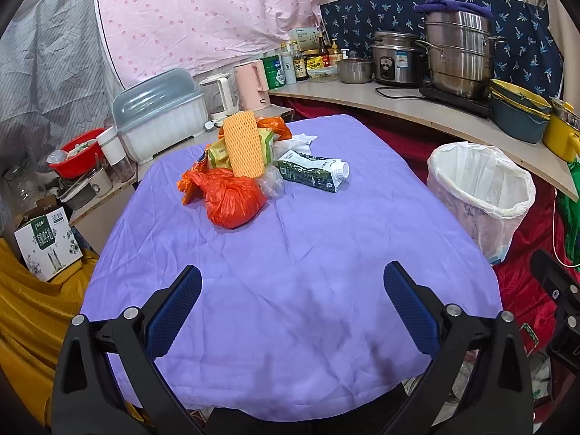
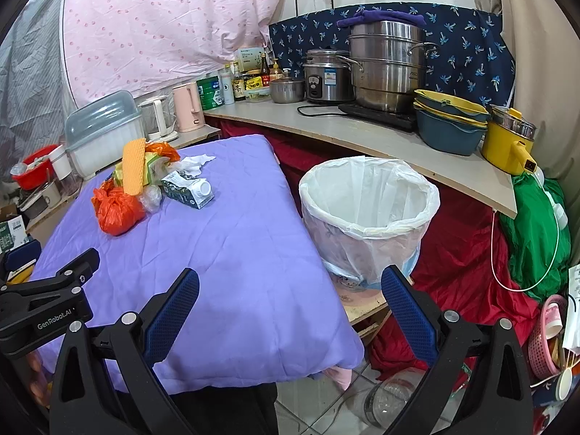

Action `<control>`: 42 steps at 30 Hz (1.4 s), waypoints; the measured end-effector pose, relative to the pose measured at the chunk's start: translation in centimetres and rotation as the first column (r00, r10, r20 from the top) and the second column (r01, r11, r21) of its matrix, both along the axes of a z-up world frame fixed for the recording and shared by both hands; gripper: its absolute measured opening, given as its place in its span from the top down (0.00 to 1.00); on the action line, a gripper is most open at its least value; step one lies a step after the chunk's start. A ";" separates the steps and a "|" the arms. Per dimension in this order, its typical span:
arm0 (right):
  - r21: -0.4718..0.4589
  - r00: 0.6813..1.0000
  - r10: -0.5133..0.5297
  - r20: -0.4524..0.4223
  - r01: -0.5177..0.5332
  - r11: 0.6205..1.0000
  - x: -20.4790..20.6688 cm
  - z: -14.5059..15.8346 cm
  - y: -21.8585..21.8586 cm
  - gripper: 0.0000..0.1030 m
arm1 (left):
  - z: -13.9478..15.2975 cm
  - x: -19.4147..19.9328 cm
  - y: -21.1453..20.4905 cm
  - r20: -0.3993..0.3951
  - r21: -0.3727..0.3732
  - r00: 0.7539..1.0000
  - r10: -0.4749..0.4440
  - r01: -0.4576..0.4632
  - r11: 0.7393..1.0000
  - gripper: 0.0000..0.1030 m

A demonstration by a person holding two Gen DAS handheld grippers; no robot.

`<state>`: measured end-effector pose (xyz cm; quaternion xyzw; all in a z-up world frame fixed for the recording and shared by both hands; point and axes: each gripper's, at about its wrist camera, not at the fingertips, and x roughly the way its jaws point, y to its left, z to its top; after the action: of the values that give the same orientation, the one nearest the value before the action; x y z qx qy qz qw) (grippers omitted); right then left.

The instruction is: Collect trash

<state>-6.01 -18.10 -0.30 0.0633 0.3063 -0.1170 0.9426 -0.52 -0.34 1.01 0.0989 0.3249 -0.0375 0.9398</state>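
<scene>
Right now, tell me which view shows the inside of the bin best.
The right wrist view: the bin sits near centre, its mouth open to the camera, so the white liner's inner wall shows. In the left wrist view the bin stands toward the right edge, smaller, with less of the inside visible.

A table (image 1: 290,290) draped in purple cloth carries a trash heap at its far end: beside a knotted orange bag (image 1: 232,199) lies a toppled milk carton (image 1: 313,174), with a crumpled white tissue (image 1: 299,141) behind that carton and a yellow foam net (image 1: 243,145) leaning above the bag.
</scene>
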 end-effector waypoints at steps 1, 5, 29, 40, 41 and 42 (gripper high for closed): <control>-0.001 1.000 0.000 -0.001 0.000 1.000 0.0 0.0 0.0 0.07 | -0.2 0.1 0.0 -0.001 0.001 1.000 0.000 0.000 1.000 0.07; 0.001 1.000 0.000 0.001 0.000 1.000 0.0 0.0 0.0 0.07 | -0.2 0.2 0.0 -0.004 -0.003 1.000 0.005 -0.005 1.000 0.07; 0.001 1.000 -0.001 0.010 0.001 1.000 -0.3 0.4 0.1 0.07 | -0.1 0.0 0.2 0.009 -0.007 1.000 0.002 -0.002 1.000 0.07; 0.000 1.000 -0.003 0.010 0.003 1.000 -0.4 0.4 0.1 0.06 | -0.5 0.0 0.1 0.000 -0.005 1.000 -0.002 0.002 1.000 0.07; 0.000 1.000 -0.003 0.011 0.003 1.000 -0.4 0.5 0.1 0.06 | -0.5 0.0 0.1 0.000 -0.006 1.000 -0.003 0.003 1.000 0.07; 0.000 1.000 -0.004 0.011 0.004 1.000 -0.4 0.5 0.1 0.06 | -0.5 0.0 0.1 0.001 -0.006 1.000 -0.003 0.003 1.000 0.07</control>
<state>-6.39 -17.99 0.16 0.0646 0.3008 -0.1183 0.9441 -0.55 -0.27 0.46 0.0968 0.3243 -0.0398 0.9401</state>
